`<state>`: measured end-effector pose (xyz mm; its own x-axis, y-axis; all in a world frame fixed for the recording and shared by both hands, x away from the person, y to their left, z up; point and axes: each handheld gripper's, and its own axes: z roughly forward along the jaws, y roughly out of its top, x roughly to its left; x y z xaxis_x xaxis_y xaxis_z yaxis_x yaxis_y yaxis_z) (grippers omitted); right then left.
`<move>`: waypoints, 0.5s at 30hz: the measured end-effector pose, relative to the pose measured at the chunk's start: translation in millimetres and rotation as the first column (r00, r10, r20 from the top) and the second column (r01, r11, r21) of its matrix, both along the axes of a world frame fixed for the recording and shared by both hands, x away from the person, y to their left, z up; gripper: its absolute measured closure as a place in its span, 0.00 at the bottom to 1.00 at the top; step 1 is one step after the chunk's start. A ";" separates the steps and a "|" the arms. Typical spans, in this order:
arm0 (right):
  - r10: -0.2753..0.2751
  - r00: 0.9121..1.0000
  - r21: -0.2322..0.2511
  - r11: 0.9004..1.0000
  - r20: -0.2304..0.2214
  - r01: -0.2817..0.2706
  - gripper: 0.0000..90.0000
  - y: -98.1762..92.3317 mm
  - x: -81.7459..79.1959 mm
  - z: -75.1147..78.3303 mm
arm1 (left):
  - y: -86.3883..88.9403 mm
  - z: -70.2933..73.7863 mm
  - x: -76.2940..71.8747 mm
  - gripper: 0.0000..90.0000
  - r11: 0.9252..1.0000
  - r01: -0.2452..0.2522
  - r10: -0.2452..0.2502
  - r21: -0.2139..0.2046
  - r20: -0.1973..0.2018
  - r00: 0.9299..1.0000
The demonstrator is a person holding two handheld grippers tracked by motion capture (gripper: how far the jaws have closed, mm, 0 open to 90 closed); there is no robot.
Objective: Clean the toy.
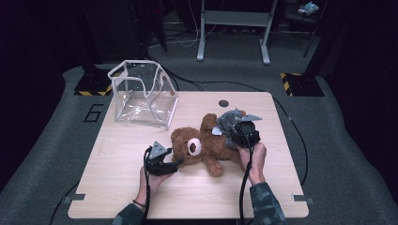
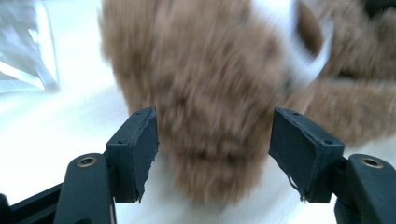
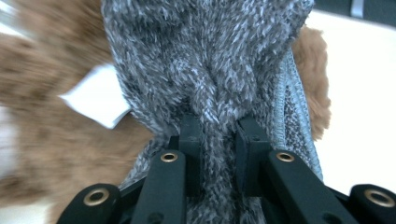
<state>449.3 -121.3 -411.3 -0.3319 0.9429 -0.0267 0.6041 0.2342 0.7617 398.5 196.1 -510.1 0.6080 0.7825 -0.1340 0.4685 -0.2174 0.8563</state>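
A brown teddy bear (image 1: pixel 197 147) lies on its back in the middle of the wooden table (image 1: pixel 117 192). A grey knitted garment (image 1: pixel 230 118) sits on its lower body. My right gripper (image 1: pixel 234 127) is shut on a bunched fold of that grey knit (image 3: pixel 205 56), pinched between the two jaws of the gripper (image 3: pixel 219 140). Brown fur (image 3: pixel 46 140) and a white tag (image 3: pixel 95 100) show beside the knit. My left gripper (image 1: pixel 176 163) is at the bear's head side. It stands open (image 2: pixel 212 149), with a furry brown part of the bear (image 2: pixel 205 84) between the jaws and gaps on both sides.
A clear plastic bag (image 1: pixel 143 93) with a white rim stands open at the table's back left. A dark round hole (image 1: pixel 223 103) marks the tabletop's far edge. Cables trail from both grippers off the near edge. Bare wood lies to the front left.
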 end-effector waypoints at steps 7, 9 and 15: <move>0.120 0.990 -0.006 0.993 0.075 -0.120 0.84 24.4 -32.0 18.5 | -3.0 -15.0 1.3 0.59 0.999 0.040 -0.040 0.032 -0.025 0.999; 0.203 0.976 -0.003 0.979 0.078 -0.203 0.84 48.3 -42.5 21.2 | -3.6 -15.1 1.9 0.72 0.997 0.052 -0.051 0.049 -0.021 0.998; 0.304 0.952 -0.044 0.952 0.033 -0.302 0.84 95.4 -37.5 20.6 | 0.3 -15.8 5.0 0.88 0.999 0.037 -0.037 -0.005 -0.026 0.999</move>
